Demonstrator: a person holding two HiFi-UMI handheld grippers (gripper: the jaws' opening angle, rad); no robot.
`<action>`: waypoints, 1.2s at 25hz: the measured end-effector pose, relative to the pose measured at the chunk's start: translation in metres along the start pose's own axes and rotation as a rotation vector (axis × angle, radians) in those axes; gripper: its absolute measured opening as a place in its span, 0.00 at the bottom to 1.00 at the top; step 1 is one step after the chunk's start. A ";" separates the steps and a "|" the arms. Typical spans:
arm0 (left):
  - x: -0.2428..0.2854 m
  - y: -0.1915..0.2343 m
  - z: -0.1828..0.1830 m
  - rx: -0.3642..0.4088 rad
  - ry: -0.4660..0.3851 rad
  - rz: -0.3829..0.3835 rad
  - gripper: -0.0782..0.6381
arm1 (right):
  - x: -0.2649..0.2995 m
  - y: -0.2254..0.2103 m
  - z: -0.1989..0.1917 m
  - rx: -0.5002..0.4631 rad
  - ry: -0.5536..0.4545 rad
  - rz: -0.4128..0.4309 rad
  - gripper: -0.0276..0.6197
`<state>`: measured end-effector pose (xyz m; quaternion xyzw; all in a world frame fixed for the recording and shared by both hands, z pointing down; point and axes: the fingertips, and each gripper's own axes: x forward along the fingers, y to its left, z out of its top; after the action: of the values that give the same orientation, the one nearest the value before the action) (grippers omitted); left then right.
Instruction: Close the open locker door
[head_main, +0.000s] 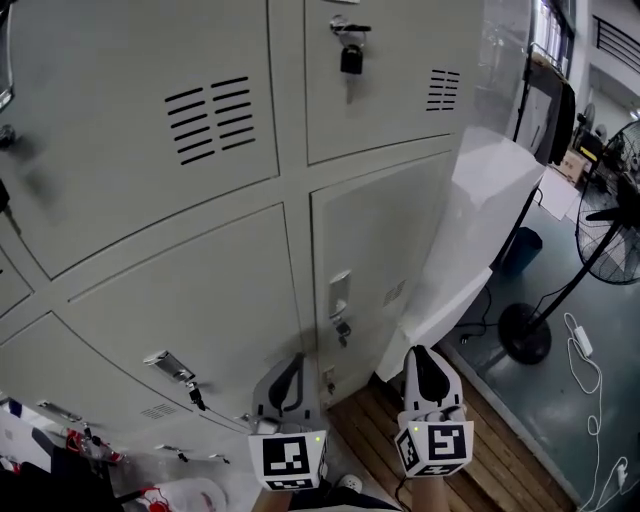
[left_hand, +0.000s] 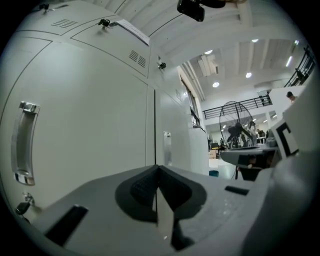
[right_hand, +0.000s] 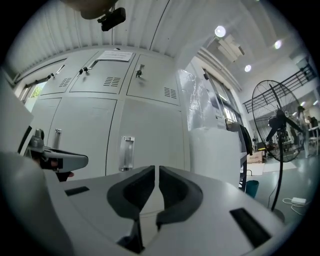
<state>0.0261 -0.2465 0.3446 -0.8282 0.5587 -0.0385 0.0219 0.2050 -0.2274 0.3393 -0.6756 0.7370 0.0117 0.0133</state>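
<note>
A bank of grey lockers (head_main: 200, 290) fills the head view, and every door I can see lies flush with its frame. The lower door (head_main: 385, 240) straight ahead carries a metal handle (head_main: 340, 297), which the right gripper view shows as handle (right_hand: 127, 152). My left gripper (head_main: 293, 362) points level at the lockers, its jaws shut and empty (left_hand: 157, 167). My right gripper (head_main: 425, 352) sits beside it, a short way from the door. Its jaws (right_hand: 156, 169) are all but shut, with a hairline slit and nothing between them.
A tall white plastic-wrapped block (head_main: 485, 210) stands against the lockers' right end. A black pedestal fan (head_main: 612, 215) and a white power strip (head_main: 581, 340) are on the floor at right. Wooden slats (head_main: 500, 460) lie under me. A padlock (head_main: 351, 58) hangs on an upper door.
</note>
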 end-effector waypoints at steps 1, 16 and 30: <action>0.000 -0.002 0.001 -0.001 -0.003 -0.002 0.11 | -0.001 -0.002 0.001 0.003 -0.002 -0.005 0.10; -0.003 -0.009 0.016 -0.016 -0.023 -0.015 0.11 | -0.010 0.000 0.010 0.017 -0.016 0.020 0.07; -0.008 -0.001 0.015 -0.009 -0.027 0.005 0.11 | -0.011 0.005 0.013 0.017 -0.019 0.021 0.07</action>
<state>0.0251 -0.2389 0.3291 -0.8275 0.5604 -0.0246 0.0259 0.2009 -0.2156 0.3270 -0.6677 0.7439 0.0122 0.0260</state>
